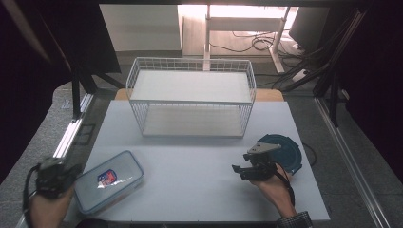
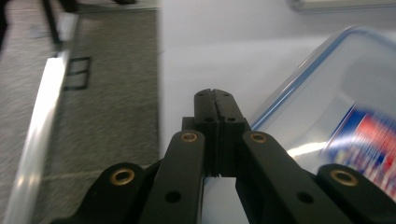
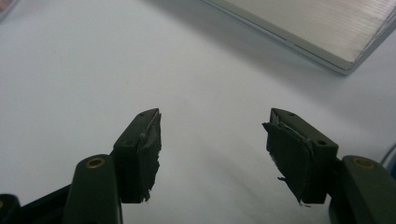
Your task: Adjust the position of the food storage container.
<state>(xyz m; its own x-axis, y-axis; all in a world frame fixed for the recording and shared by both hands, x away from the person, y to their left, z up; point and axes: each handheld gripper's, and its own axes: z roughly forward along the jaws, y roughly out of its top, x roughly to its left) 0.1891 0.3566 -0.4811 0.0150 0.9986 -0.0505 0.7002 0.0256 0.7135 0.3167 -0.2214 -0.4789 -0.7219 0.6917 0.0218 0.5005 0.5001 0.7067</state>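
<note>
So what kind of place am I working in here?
Most likely a lab or recording workspace, not a home: a white table framed by metal rails, loose cables on the floor behind, and staged props: a wire rack and a lidded container.

A white wire basket (image 1: 191, 97) stands at twelve o'clock on the table (image 1: 199, 190). At eight o'clock, the left gripper (image 1: 53, 176) sits just beside a lidded plastic box (image 1: 109, 181). At four o'clock, the right gripper (image 1: 247, 168) rests near a blue plate (image 1: 285, 151).
</note>
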